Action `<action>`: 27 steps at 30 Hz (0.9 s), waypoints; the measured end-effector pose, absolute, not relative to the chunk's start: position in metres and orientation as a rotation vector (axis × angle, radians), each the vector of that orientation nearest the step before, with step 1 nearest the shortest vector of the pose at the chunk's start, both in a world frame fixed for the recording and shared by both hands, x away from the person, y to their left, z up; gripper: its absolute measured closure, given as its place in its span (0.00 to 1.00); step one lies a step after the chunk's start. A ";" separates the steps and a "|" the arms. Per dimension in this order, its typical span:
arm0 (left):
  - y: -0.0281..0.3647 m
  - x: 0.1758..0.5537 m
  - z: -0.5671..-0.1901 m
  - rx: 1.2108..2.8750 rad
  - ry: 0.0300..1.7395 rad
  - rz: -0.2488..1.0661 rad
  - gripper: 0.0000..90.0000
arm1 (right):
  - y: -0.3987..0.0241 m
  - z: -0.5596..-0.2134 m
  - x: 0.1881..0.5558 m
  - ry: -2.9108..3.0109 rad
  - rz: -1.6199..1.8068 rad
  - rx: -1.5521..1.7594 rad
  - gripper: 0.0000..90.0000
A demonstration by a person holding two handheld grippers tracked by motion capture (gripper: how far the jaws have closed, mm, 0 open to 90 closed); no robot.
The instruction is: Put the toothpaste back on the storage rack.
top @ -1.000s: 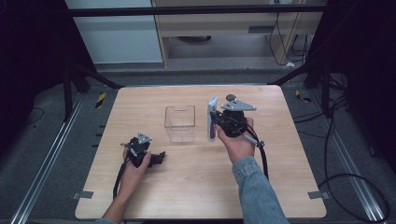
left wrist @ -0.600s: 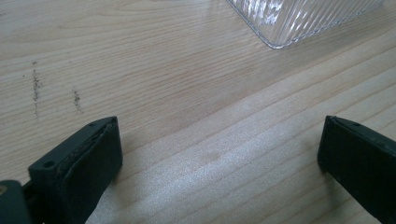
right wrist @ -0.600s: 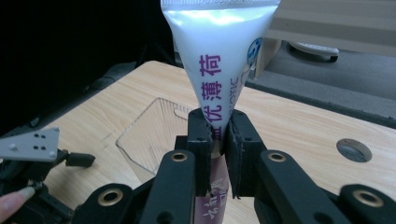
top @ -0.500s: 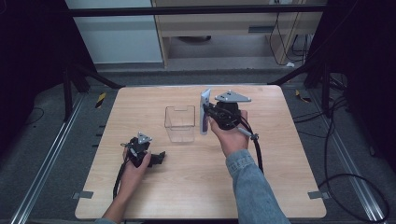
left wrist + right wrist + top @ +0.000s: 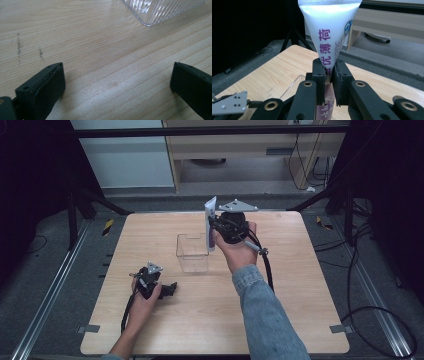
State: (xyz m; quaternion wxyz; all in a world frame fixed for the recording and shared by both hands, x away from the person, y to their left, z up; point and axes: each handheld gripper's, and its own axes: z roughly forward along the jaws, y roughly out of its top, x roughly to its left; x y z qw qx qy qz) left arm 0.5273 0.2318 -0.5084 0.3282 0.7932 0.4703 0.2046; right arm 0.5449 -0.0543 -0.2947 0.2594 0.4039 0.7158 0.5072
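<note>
On the left side of the wooden table (image 5: 300,320), the left gripper (image 5: 170,289) rests low on the surface, held by the person's left hand (image 5: 145,295). In the left gripper view its two black jaws stand wide apart with only bare wood between them, so it is open and holds nothing. The ribbed corner of the clear plastic box (image 5: 160,10) is at the top of that view, beyond the jaws and not touching them.

In the high view the clear plastic box (image 5: 192,252) stands near the middle of the table, well apart from the left gripper and ahead of it to its right.

Just to the right of the box is the white tube (image 5: 210,222), standing almost upright, with its flat sealed end up. It hangs above the box's right edge; I cannot tell whether its lower end touches the box. The right gripper (image 5: 214,227) is closed on this tube. In the right gripper view both jaws press the white tube (image 5: 329,27) from two sides at its narrow lower part, and purple characters are printed on it. The right hand (image 5: 237,251) holds this gripper above the table, and a denim sleeve (image 5: 265,315) covers the forearm.
</note>
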 end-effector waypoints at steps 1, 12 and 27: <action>0.232 0.527 -0.508 2.077 1.231 0.536 0.00 | -0.052 -0.293 0.547 1.941 1.373 1.088 0.90; 0.232 0.527 -0.508 2.080 1.227 0.535 0.00 | -0.029 -0.288 0.571 1.950 1.371 1.069 0.90; 0.232 0.527 -0.508 2.082 1.225 0.535 0.00 | -0.009 -0.297 0.588 1.982 1.352 1.046 0.90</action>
